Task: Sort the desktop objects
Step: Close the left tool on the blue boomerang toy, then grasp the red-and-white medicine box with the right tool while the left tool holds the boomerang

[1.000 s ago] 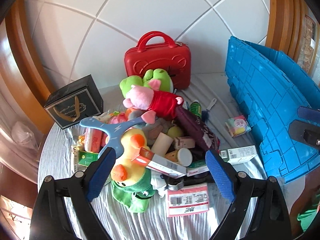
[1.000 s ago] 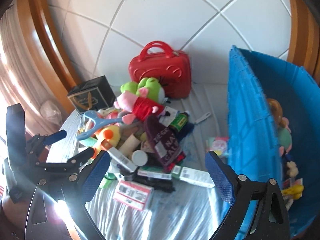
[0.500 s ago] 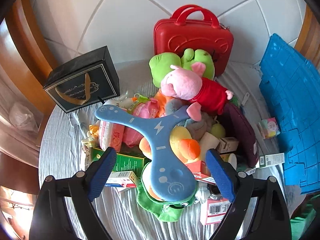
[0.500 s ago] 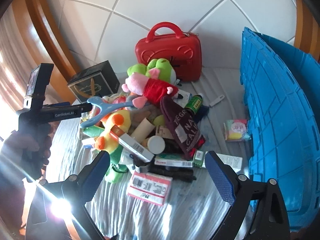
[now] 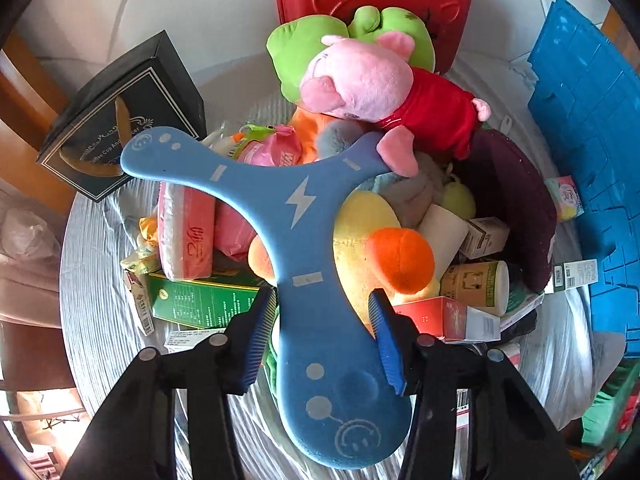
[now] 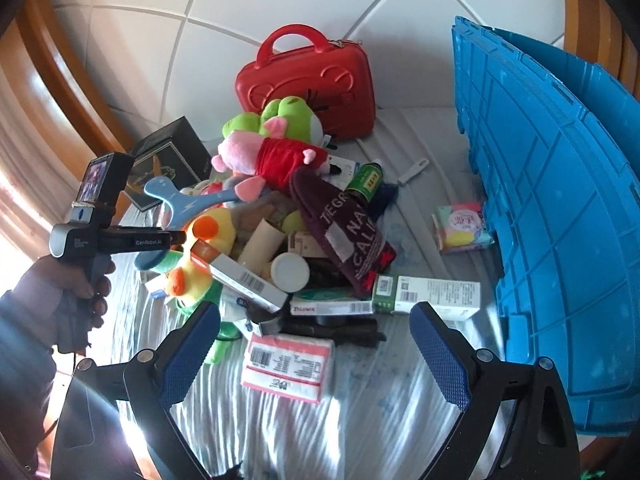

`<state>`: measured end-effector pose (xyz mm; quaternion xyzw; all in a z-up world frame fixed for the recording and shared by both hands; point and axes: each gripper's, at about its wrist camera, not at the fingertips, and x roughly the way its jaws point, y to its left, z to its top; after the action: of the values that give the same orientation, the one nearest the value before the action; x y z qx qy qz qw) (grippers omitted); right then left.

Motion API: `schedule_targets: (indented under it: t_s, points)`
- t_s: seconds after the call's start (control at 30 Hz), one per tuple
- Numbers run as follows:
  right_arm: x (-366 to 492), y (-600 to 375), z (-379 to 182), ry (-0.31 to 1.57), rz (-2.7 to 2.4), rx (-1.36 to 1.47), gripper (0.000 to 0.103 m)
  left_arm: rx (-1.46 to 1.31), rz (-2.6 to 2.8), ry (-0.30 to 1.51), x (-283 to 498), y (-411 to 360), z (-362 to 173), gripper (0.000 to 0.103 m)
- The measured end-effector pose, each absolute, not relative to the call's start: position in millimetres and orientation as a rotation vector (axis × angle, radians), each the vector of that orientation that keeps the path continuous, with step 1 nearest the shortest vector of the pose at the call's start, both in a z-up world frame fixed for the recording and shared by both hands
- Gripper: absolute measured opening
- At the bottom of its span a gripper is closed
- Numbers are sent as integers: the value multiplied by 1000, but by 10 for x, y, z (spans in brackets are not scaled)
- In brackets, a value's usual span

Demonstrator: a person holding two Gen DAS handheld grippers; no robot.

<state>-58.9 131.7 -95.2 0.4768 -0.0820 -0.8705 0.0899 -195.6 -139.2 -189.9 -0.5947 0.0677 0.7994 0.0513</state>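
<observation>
A blue three-armed boomerang (image 5: 296,216) lies on top of a pile of toys and boxes. My left gripper (image 5: 322,340) has its pads on both sides of the boomerang's near arm, gripping it. The boomerang also shows in the right wrist view (image 6: 180,200), with the left gripper (image 6: 160,240) on it. A pink pig plush (image 5: 380,88) and a yellow duck plush (image 5: 384,248) sit in the pile. My right gripper (image 6: 316,356) is open and empty above a white and pink packet (image 6: 288,364).
A blue crate (image 6: 560,200) stands at the right. A red case (image 6: 312,80) is at the back and a black box (image 5: 120,120) at the left. A maroon slipper (image 6: 344,232), boxes and a bottle (image 6: 366,180) lie on the round table (image 6: 360,432).
My left gripper has moved forward over the pile and closed on the boomerang's near arm. The right gripper has drawn slightly nearer the pile, still open.
</observation>
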Motion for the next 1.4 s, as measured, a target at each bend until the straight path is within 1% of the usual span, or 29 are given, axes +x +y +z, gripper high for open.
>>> schedule_targets:
  t_s: [0.2,0.37,0.5,0.53,0.7,0.9,1.07,1.23,1.33,1.4]
  points:
    - [-644,1177,-1005,-224,-2562,1420,97,-1849,2418,243,-2040,-1450,-2041,48]
    - [-660,1126,-1074,-222,-2541,1441,97,-1803,2445,309,-2049,-1394,-1926,48]
    - [-686,1103,-1116,-224,-2528,1455,97,-1841,2407,378,-2086,-1347,-1977,48]
    - [-693,1092,-1117,-220,-2526,1453,97,-1845,2406,378,-2083,-1352,-1984,44]
    - [-759,990,-1138,-169,-2510,1417,97,-1828,2439,300,-2034,-1461,-1933,36]
    - [-942,647,-1394,18,-2426,1374,97,-1792,2483,204,-1936,-1653,-1858,35]
    - [-1144,243,-1788,172,-2322,1395,97,-1760,2519,153,-1835,-1781,-1781,35]
    - [-1334,-61,-2119,265,-2262,1438,96,-1759,2520,129,-1790,-1853,-1803,35]
    - [-1423,-172,-2210,292,-2266,1448,95,-1765,2515,126,-1775,-1866,-1839,35]
    - [-1468,-225,-2247,315,-2276,1451,89,-1766,2512,127,-1774,-1865,-1862,35]
